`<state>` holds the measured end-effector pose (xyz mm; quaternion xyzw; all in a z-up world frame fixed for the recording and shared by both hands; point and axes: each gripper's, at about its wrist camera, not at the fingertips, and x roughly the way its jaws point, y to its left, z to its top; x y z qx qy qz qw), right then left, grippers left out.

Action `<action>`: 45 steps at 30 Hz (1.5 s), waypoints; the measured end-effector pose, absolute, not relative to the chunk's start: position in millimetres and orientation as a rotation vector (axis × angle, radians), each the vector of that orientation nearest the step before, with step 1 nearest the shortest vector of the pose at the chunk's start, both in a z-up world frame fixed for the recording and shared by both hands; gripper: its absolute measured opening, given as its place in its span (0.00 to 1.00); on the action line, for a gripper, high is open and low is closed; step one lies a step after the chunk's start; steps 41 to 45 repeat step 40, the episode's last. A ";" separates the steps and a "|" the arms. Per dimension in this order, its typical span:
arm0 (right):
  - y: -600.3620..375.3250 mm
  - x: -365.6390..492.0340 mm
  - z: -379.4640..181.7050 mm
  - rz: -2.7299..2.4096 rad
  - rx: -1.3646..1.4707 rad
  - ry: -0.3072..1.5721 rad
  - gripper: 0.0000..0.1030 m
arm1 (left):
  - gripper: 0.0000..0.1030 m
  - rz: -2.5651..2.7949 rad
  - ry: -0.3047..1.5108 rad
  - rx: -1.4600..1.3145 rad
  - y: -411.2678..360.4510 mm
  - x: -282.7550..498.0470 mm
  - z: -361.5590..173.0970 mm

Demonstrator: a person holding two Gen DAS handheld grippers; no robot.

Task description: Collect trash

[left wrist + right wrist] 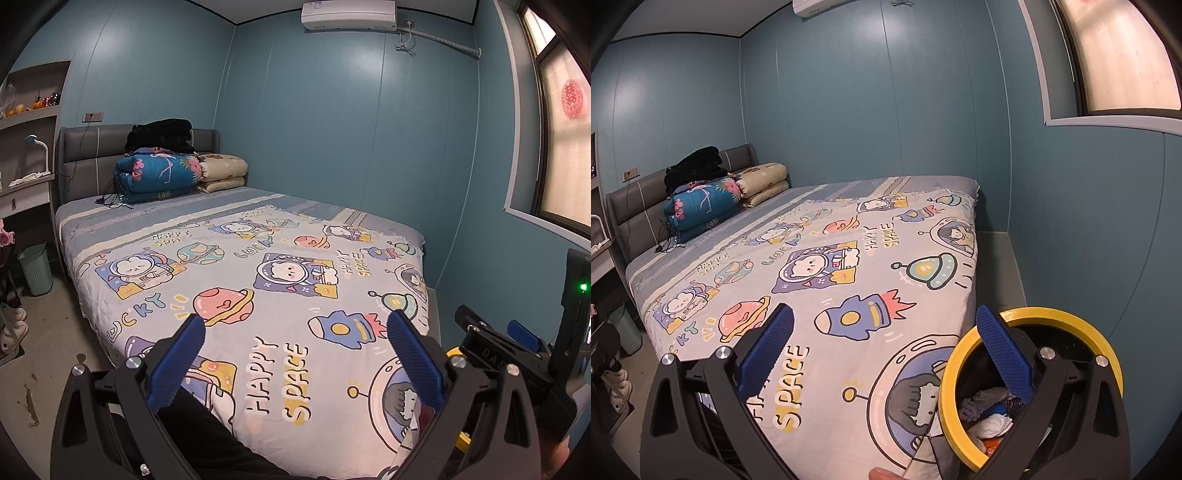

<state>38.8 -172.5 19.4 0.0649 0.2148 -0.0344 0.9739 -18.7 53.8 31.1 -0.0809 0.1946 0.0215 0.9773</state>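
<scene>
Trash (991,415) already fills the yellow-rimmed bin (960,345) under our right gripper (884,325); both it and left gripper (295,334) gape empty, bed (258,236) ahead looks cleared

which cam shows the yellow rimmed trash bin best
The right wrist view. There the yellow-rimmed bin shows most of its rim and the crumpled trash inside, just behind the right gripper. The left wrist view catches only small yellow slivers of the rim behind the open left gripper.
</scene>
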 end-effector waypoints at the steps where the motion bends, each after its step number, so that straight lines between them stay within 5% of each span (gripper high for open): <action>1: -172.9 38.6 19.4 -0.070 0.131 0.433 0.92 | 0.92 0.043 0.394 -0.163 54.1 -18.8 30.8; 45: -173.8 41.1 11.9 -0.070 0.145 0.464 0.92 | 0.92 0.020 0.438 -0.169 50.7 -13.3 22.4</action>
